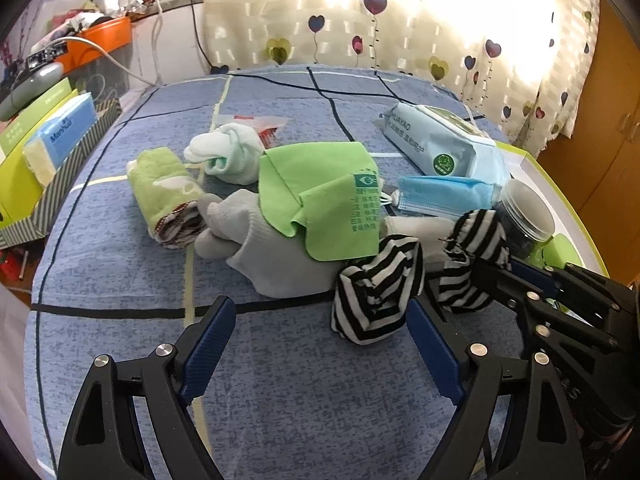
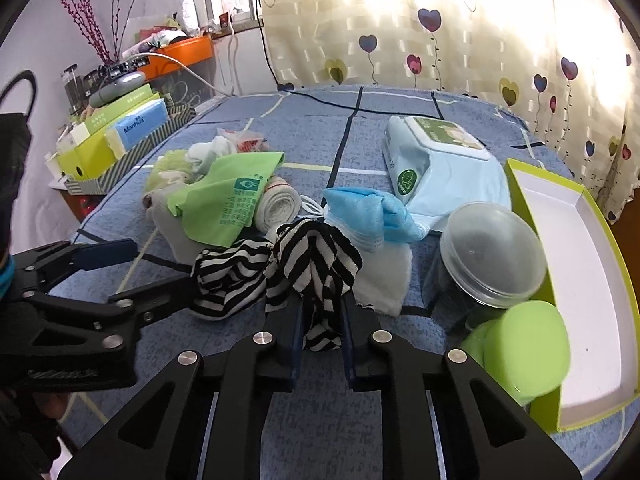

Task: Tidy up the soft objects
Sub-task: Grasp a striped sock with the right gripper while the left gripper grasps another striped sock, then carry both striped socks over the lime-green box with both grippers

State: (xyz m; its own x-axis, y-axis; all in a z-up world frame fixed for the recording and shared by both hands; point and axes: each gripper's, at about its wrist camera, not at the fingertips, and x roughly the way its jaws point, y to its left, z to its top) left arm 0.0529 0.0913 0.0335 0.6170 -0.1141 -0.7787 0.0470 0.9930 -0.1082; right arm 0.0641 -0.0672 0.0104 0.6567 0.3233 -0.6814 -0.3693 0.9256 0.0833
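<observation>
Pinching one end of the striped sock [image 2: 316, 276] between the right gripper [image 2: 322, 320] fingers, closed tight on the cloth, likely to drag it free of the heap on the bed [image 2: 320, 412]. Hovering beside its other end [image 1: 376, 292] with the left gripper [image 1: 320, 344], fingers spread wide, gripping nothing. Reading "Manhua" on the tissue pack [image 2: 138, 124]; green cloth [image 2: 224, 196] print staying too small to decipher.

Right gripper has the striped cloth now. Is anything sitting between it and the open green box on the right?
Yes. The right gripper is shut on the striped cloth. Between it and the open green box stand a clear jar and, nearer the camera, a green lidded container, both right against the box's near wall.
</observation>
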